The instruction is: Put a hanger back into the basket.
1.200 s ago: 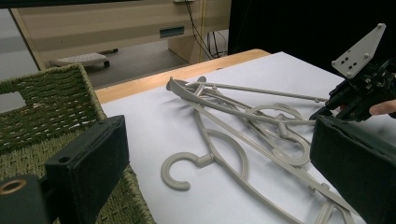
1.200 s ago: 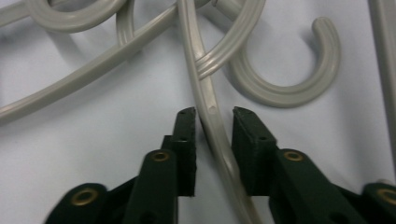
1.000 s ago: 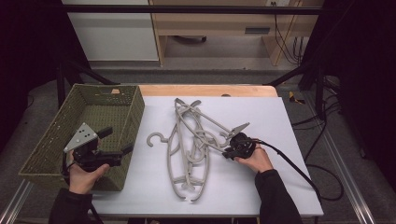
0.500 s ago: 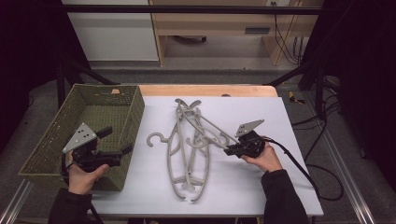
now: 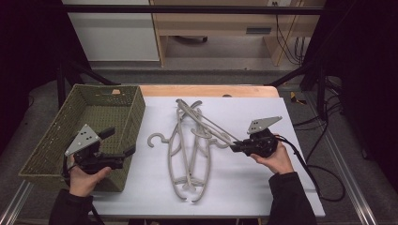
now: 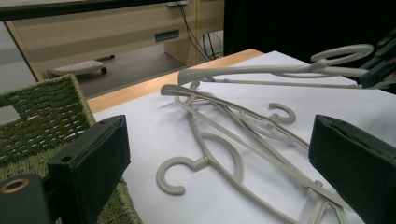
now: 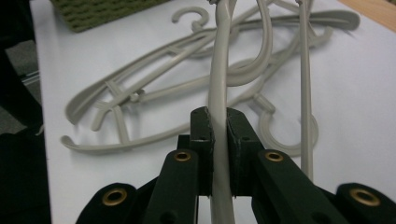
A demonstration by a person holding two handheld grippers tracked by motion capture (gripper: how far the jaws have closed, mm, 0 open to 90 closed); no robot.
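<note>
Rightward, right gripper (image 5: pixel 233 148) clamping a raised hanger (image 5: pixel 206 123) (one end lifted), left gripper (image 5: pixel 127 151) wide beside basket (image 5: pixel 47 150).

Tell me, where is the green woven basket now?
In the high view, the green woven basket stands on the table's left edge, beside the grey plastic hangers, with the left gripper over its near corner.

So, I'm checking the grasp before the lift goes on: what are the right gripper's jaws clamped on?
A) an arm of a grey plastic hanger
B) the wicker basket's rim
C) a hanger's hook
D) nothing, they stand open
A: in the right gripper view the right gripper has its pads pressed on the arm of a grey plastic hanger raised off the table.
</note>
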